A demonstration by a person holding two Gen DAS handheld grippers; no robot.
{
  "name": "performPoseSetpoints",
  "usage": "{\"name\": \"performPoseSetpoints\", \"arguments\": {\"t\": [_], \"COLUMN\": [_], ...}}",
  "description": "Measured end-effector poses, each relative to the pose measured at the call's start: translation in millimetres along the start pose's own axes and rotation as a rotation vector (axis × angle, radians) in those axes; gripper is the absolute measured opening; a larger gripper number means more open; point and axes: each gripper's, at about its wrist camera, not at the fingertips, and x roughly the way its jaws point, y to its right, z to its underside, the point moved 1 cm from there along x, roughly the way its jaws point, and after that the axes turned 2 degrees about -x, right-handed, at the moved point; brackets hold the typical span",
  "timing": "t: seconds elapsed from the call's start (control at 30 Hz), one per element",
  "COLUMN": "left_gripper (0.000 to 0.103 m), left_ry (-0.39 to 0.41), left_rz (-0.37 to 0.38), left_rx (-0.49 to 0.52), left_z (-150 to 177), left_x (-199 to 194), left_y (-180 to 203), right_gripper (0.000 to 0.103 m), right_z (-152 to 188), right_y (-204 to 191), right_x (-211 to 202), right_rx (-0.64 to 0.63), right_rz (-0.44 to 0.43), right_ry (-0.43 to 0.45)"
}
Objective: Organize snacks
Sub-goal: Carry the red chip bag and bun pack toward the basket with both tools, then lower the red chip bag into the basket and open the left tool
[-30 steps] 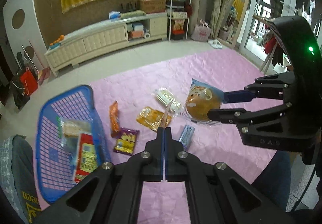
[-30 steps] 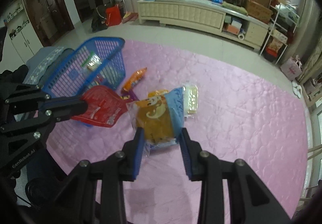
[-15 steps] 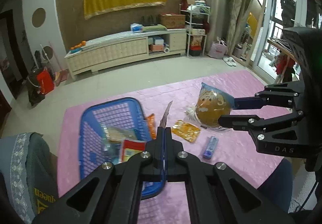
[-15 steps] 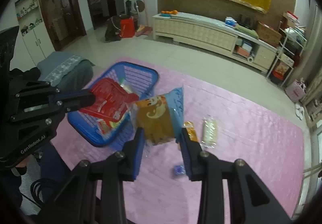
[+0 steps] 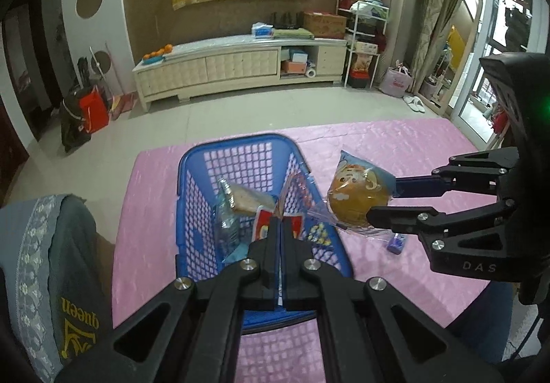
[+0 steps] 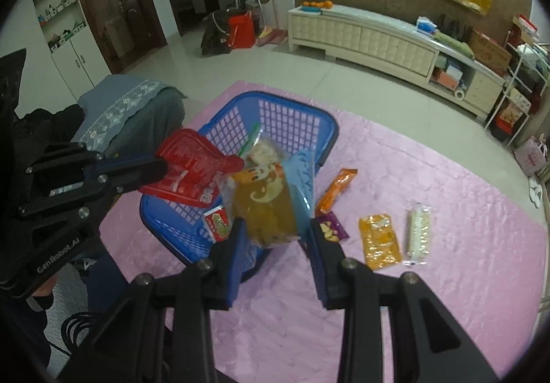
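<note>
the left gripper (image 5: 279, 228) jaws are clenched on a red snack packet (image 6: 192, 170) above the blue basket (image 6: 292, 115). the right gripper (image 6: 275, 231) jaws grasp a cake bag (image 6: 264, 204) over the basket's near rim. other snacks lie on the pink mat (image 6: 447, 280).

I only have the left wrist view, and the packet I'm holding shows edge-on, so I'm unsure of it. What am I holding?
Observer: A flat red packet, pinched at one edge by the left gripper, jaws shut.
Operator: Is it over the basket?
Observer: In the right wrist view it overlaps the left rim of the blue basket, above the snacks inside.
Operator: What's out on the pink mat?
Observer: That view shows four: an orange packet, a purple packet, a yellow packet and a pale wafer packet.
</note>
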Motion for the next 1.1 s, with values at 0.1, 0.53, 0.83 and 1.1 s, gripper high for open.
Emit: {"name": "performPoseSetpoints", "arguments": {"t": [0.1,0.53,0.83,1.1], "left_gripper": [0.0,0.0,0.0,0.062], "left_ry": [-0.012,-0.057,-0.108,-0.129], "left_rz": [0.006,0.025,0.047,0.043], "left_rx": [-0.016,-0.01,0.031,-0.004], "left_z": [-0.1,-30.2,-55.3,-56.2], "left_x": [10.9,64.3,107.3,114.3], "left_y": [-9.2,-15.1,0.8,-0.1], "right_gripper": [0.039,0.039,0.039,0.039], "right_z": [-4.2,-30.2,-30.3,-20.9], "right_y": [-2.1,26.5,64.8,76.4], "right_x": [12.1,41.9,43.0,35.8], "right_rx": [-0.004,0.056,0.105,0.129], "right_rz": [0.0,0.025,0.061,0.069], "right_ry": [-0.016,-0.021,-0.003,-0.011]}}
